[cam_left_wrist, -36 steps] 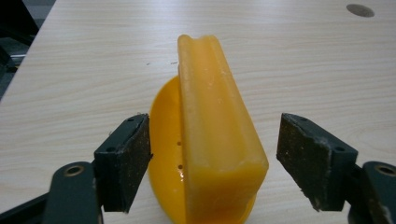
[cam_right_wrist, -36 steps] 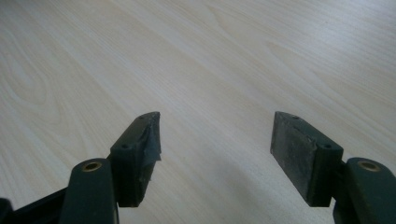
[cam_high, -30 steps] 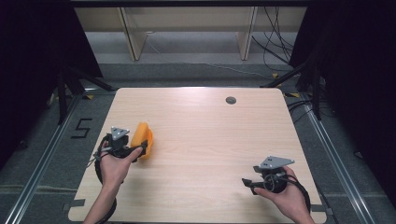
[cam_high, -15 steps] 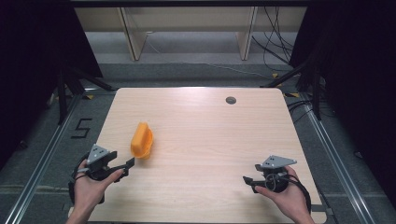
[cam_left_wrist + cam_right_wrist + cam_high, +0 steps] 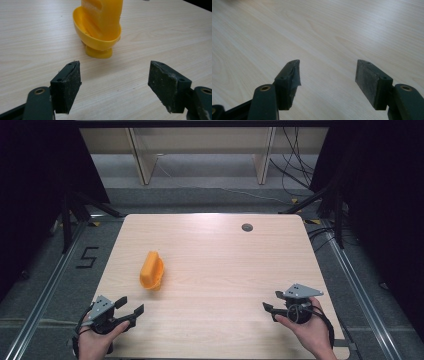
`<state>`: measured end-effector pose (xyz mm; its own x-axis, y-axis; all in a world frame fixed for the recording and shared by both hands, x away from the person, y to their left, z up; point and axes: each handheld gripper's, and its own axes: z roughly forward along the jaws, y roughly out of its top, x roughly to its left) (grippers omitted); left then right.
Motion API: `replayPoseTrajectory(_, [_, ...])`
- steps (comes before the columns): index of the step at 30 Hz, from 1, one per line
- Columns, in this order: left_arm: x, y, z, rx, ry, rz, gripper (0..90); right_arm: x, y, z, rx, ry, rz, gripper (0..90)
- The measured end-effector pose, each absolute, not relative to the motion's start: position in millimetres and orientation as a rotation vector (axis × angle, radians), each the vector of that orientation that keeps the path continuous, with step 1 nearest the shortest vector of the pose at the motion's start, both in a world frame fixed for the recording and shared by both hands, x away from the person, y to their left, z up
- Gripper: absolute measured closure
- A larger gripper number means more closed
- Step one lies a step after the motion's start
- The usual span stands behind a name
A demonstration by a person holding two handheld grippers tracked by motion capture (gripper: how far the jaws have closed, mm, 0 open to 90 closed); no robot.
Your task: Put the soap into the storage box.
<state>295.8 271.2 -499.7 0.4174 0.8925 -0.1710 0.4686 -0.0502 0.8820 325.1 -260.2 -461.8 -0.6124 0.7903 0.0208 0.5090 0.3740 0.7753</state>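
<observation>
An orange plastic scoop-like object [image 5: 151, 270] lies on the light wooden table [image 5: 215, 250], left of centre. In the left gripper view it [image 5: 100, 27] sits just beyond the jaws, its hollow side up on a short base. My left gripper [image 5: 131, 308] is open near the front left edge, a short way back from the object, with nothing between its jaws [image 5: 115, 85]. My right gripper [image 5: 268, 311] is held at the front right, open over bare wood [image 5: 327, 80].
A small dark round hole [image 5: 247, 227] marks the table's far side. Black frame legs [image 5: 70, 215] and cables [image 5: 295, 175] stand beyond the table on the grey floor. A "5" mark [image 5: 87, 257] is on the floor at left.
My left gripper has let go of the orange object and drawn back toward the front left edge, now open. The object stays on the table. The right gripper has not moved.
</observation>
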Motion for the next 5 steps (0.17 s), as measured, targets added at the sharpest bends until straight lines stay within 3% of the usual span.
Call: replayPoseTrajectory(5, [296.7,272.9,-501.4,1.693,1.201,0.539,25.6,325.0,-264.0,-461.9,1.163,2.29,1.116,38.1])
